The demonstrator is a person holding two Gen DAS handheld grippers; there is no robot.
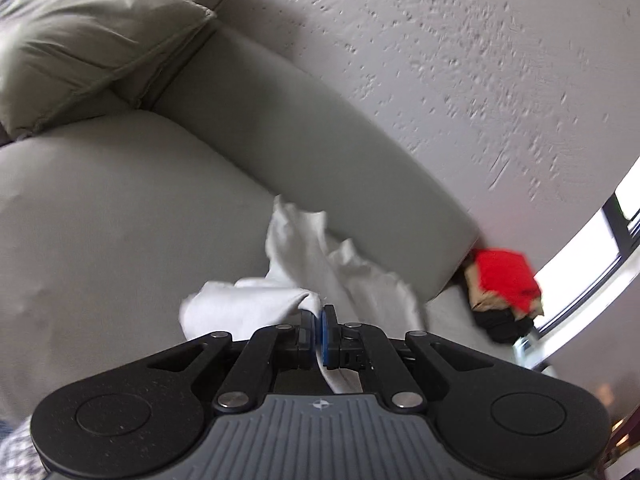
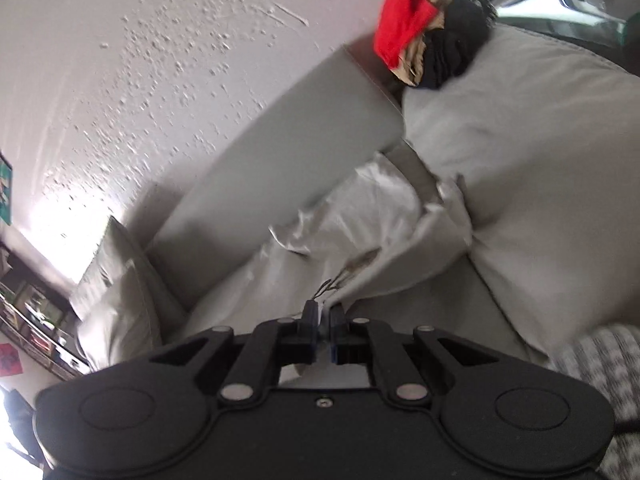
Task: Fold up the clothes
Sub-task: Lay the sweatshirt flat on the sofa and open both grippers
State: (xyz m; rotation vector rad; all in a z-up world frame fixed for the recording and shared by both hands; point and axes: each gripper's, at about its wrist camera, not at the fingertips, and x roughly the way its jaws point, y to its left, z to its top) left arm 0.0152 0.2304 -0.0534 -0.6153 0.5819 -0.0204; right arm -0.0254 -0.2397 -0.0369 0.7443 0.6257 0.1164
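Open seat cushion (image 1: 100,216) is lying at nine o'clock; backrest (image 1: 320,152) is blocking twelve, folded clothes pile (image 1: 504,292) crowding three.

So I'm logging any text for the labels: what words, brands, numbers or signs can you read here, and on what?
None can be read.
White garment: a dark print, too blurred to read.
Left claw housing: a small emblem, no letters.
Red hanging and teal picture on the wall: too small and blurred.
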